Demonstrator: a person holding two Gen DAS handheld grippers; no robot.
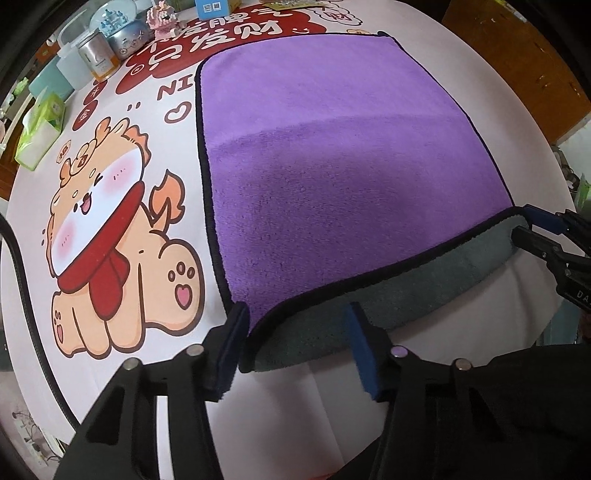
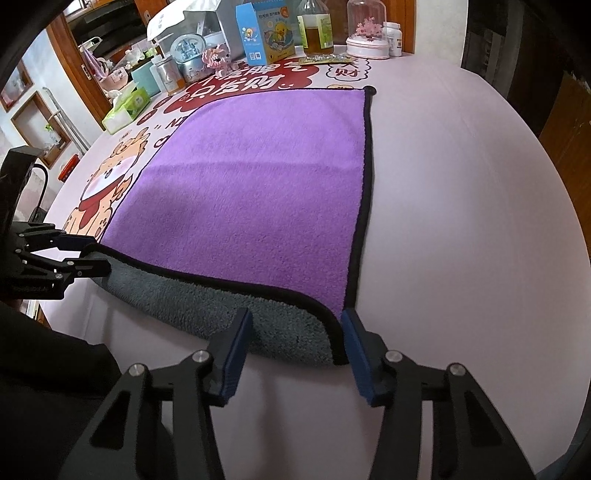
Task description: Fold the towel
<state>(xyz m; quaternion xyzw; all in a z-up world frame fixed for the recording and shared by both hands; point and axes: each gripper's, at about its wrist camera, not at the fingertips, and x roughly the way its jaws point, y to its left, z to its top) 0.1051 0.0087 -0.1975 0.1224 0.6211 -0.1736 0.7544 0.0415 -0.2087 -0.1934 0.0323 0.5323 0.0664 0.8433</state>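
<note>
A purple towel with a black hem and grey underside lies spread on the table; it also shows in the right wrist view. Its near edge is raised, so the grey underside shows. My left gripper is open, its blue pads either side of the near left corner. My right gripper is open around the near right corner. Each gripper also shows in the other's view, the right one and the left one, at the towel's corners.
The table has a pink cloth with a cartoon dog print. Along the far edge stand a tissue box, a blue carton, jars, a snow globe and a glass dome. A black cable runs at the left.
</note>
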